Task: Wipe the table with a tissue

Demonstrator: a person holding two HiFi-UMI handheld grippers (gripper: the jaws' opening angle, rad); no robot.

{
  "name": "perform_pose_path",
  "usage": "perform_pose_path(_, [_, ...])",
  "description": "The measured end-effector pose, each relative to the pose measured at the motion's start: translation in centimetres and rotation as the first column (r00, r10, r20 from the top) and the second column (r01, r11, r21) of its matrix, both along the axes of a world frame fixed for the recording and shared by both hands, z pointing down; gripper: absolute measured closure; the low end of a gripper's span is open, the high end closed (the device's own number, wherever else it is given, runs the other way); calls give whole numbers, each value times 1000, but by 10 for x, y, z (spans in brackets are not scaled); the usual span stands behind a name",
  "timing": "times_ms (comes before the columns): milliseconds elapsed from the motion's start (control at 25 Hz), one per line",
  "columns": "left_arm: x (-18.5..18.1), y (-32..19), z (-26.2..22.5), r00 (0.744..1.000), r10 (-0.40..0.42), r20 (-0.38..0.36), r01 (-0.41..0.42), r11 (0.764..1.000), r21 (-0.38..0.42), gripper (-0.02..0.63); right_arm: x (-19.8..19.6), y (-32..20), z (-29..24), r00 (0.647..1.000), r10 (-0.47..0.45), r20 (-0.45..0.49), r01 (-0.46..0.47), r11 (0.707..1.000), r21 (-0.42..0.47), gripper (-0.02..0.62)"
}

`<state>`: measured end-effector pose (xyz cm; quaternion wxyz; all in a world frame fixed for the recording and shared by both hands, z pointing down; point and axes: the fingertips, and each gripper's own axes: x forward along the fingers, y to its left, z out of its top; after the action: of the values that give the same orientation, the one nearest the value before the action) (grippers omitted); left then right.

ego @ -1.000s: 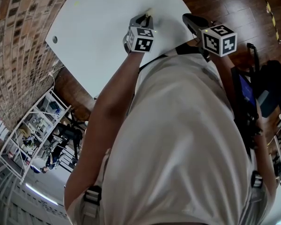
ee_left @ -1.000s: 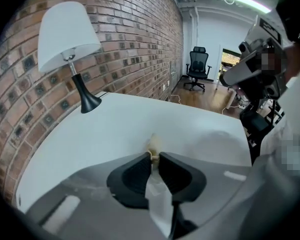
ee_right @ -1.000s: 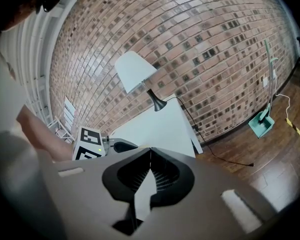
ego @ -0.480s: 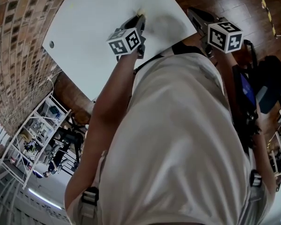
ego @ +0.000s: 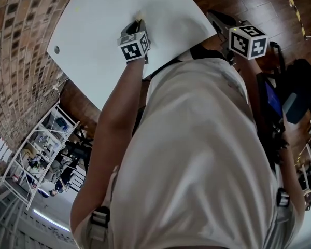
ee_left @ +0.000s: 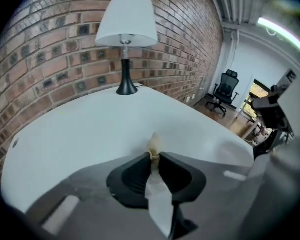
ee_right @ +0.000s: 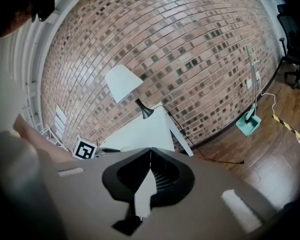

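A: How is the tissue point(ee_left: 153, 145) held?
B: It is clamped at the tips of the left gripper point(ee_left: 153, 157), over the table point(ee_left: 80, 134). The right gripper point(ee_right: 150, 151) is closed on nothing, beside the table edge.
A: For a clean wipe?
B: Light downward pressure and overlapping strokes are recommended.

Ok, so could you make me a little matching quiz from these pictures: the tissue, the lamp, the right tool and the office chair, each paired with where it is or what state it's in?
Things:
1. tissue
2. lamp
3. right tool
4. office chair

Places or states:
A. closed, holding nothing
B. standing on the table
C. far off in the room, beyond the table
D. pinched in the left tool

Pairs: 1-D, 2-B, 3-A, 4-C
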<state>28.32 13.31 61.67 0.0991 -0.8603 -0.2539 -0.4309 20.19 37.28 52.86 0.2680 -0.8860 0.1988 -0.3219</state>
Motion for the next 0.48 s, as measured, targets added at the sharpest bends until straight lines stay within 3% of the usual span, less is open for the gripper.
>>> perform_pose_path(80, [-16, 32, 2, 993, 120, 3, -120, 993, 1, 545, 0, 0, -1, 1000, 1, -1, -1, 1000, 0, 586])
perform_pose_path(200, [-47, 84, 4, 963, 269, 31, -268, 963, -39, 545, -1, 1, -5, 1000, 3, 0, -3, 1000, -14, 586])
perform_pose_path(360, [-70, 113, 2, 897, 439, 61, -436, 898, -53, 545, 6, -9, -10, 1000, -6, -21, 5, 999, -48, 586])
perform_pose_path(440, [-82, 118, 1, 864, 493, 101, -486, 870, -85, 545, 7, -13, -11, 999, -20, -29, 18, 998, -63, 586])
perform_pose_path(480, [-88, 120, 0, 860, 495, 121, -482, 867, -122, 545, 5, -14, -12, 999, -27, -31, 25, 997, -69, 586])
